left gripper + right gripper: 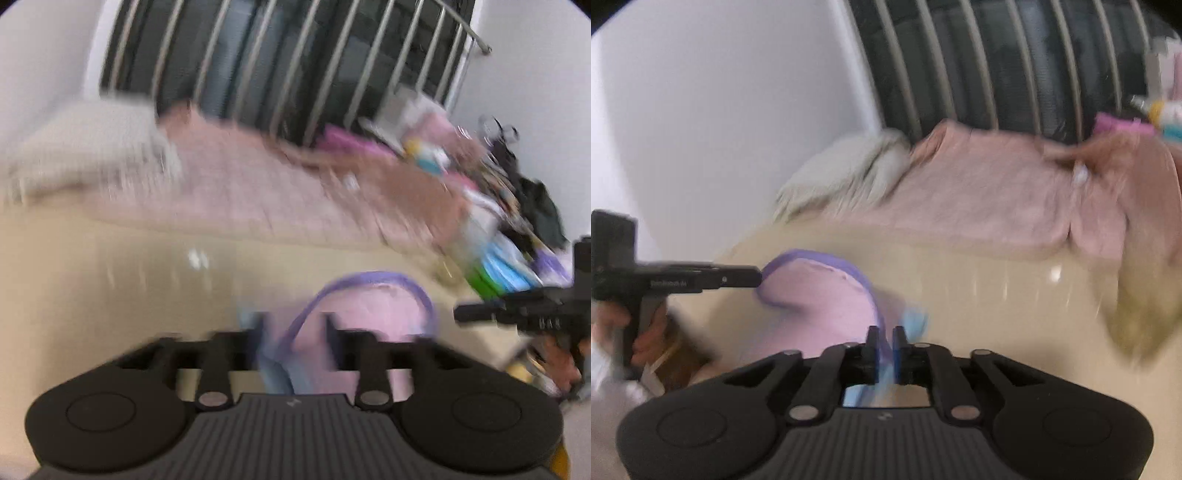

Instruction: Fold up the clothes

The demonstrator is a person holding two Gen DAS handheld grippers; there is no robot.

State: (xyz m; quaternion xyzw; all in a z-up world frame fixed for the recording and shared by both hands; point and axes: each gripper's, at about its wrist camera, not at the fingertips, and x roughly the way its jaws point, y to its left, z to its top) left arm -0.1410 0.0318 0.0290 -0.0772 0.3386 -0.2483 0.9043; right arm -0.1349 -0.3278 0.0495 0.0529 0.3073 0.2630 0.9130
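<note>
Gripper states first: the right gripper (885, 341) has its jaws nearly together, clamped on the purple-trimmed edge of the small pink garment (827, 302). The left gripper (295, 332) has its jaws apart with the pink cloth and its purple trim lying between them; through the blur I cannot tell whether the pads press on it.

Taking the pink garment as landmark, the beige table (997, 280) lies under and beyond it. The large pink cloth (979, 192) is spread well beyond it along the table's far side, with a pale grey-white bundle (842, 170) at that cloth's left end. A heap of mixed clothes (517, 229) sits to its far right.

The garment stretches between the two grippers, so its long axis seems to run left to right, its curved trim arching away from both. Both grippers are at it, one at each end, neither nearer.
</note>
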